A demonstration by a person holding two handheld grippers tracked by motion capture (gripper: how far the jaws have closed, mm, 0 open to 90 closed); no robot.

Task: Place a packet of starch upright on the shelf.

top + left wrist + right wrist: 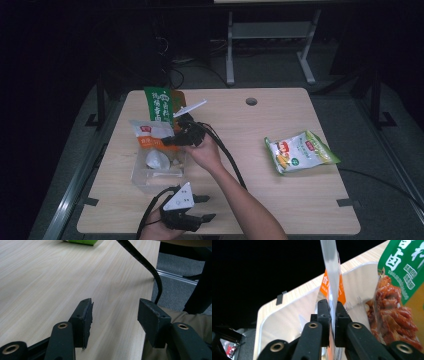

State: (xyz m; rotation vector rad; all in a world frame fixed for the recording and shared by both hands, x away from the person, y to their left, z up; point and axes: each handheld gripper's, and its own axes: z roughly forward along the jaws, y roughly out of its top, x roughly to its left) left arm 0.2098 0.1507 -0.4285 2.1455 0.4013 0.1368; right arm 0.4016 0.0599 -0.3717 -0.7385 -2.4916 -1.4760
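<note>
At the table's left half, in the high view: clear plastic bin (145, 177), holding upright snack packets. Item one, orange-and-white packet (150, 135), stands in the bin, pinched at its clear edge by the right gripper (172, 140), which reaches in from three o'clock; the right gripper view shows both jaws pressed flat on the film of the packet (332, 277). Item two, green-labelled packet (160, 105), at twelve o'clock of the first, leaning on the bin's far wall. Item three, green-and-white bag (300, 150), lying flat, well apart at three o'clock. Left gripper (202, 207), at six o'clock of the bin: jaws wide, nothing between them, above the bare wooden table (50, 277).
</note>
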